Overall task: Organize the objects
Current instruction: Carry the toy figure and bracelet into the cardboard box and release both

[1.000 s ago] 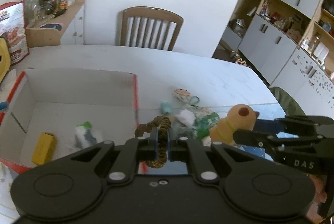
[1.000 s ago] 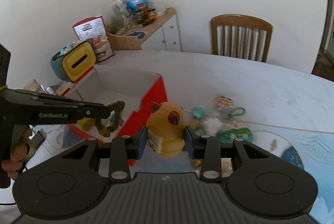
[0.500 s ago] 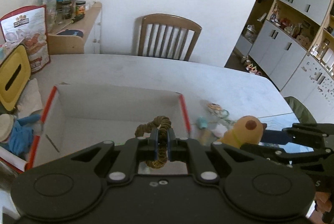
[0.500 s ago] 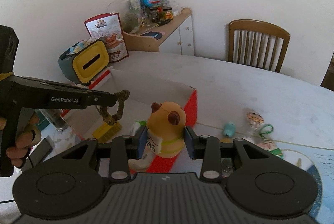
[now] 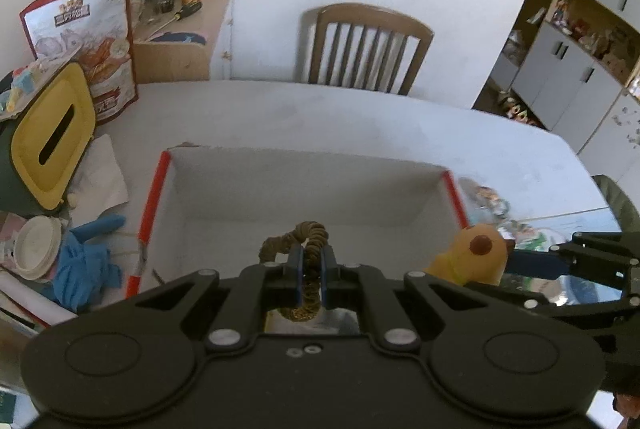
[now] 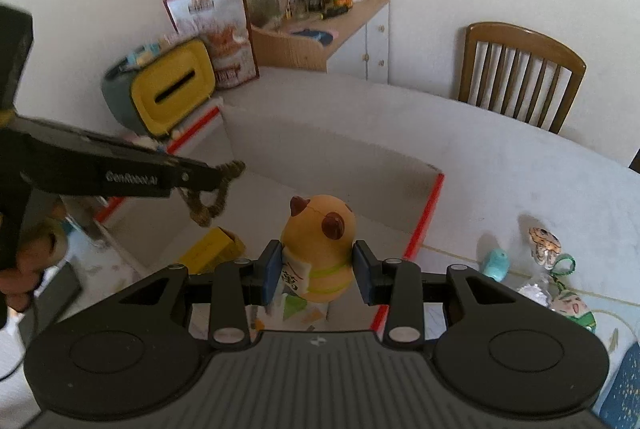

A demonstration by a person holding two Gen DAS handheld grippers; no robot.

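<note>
Holding both things over the box (image 5: 304, 185) so they drop inside: left gripper (image 5: 311, 275) pinches the rope (image 5: 296, 239); right gripper (image 6: 319, 271), at 3 o'clock, squeezes the toy (image 6: 320, 249).

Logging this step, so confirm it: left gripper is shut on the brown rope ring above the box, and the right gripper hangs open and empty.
Not quite. The right gripper is shut on the yellow plush toy, as the right wrist view shows. The left gripper does clamp the brown rope ring above the box.
</note>
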